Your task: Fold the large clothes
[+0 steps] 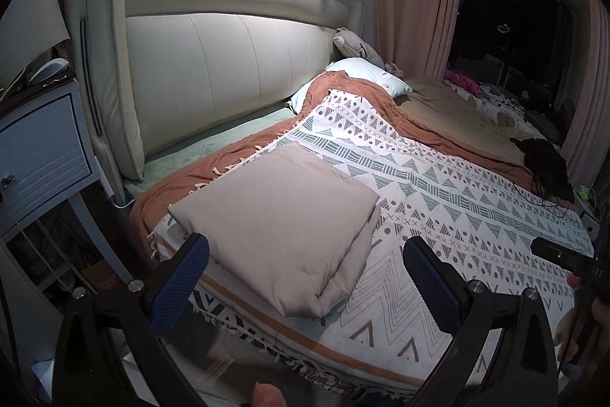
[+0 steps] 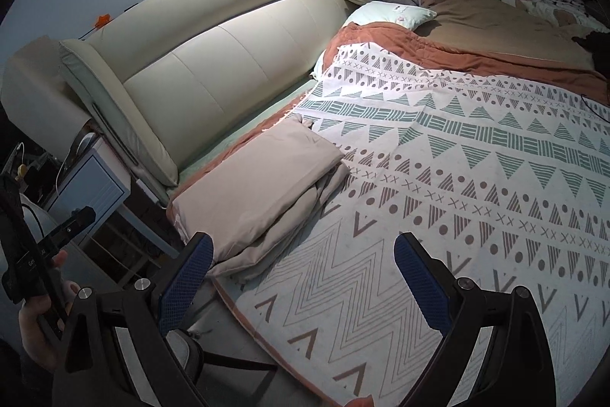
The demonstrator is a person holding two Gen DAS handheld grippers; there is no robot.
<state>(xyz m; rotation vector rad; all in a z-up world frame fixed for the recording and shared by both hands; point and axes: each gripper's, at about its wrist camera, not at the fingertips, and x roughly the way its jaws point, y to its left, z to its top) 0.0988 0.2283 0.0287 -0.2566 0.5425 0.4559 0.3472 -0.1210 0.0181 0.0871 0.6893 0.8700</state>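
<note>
Both tongs hang spread apart over the bed, gripping nothing; the left tongs (image 1: 305,277) hover just short of the folded beige garment (image 1: 278,235), which lies on the patterned blanket (image 1: 457,201) near the bed's corner; the right tongs (image 2: 303,273) have it ahead, leftward.
</note>
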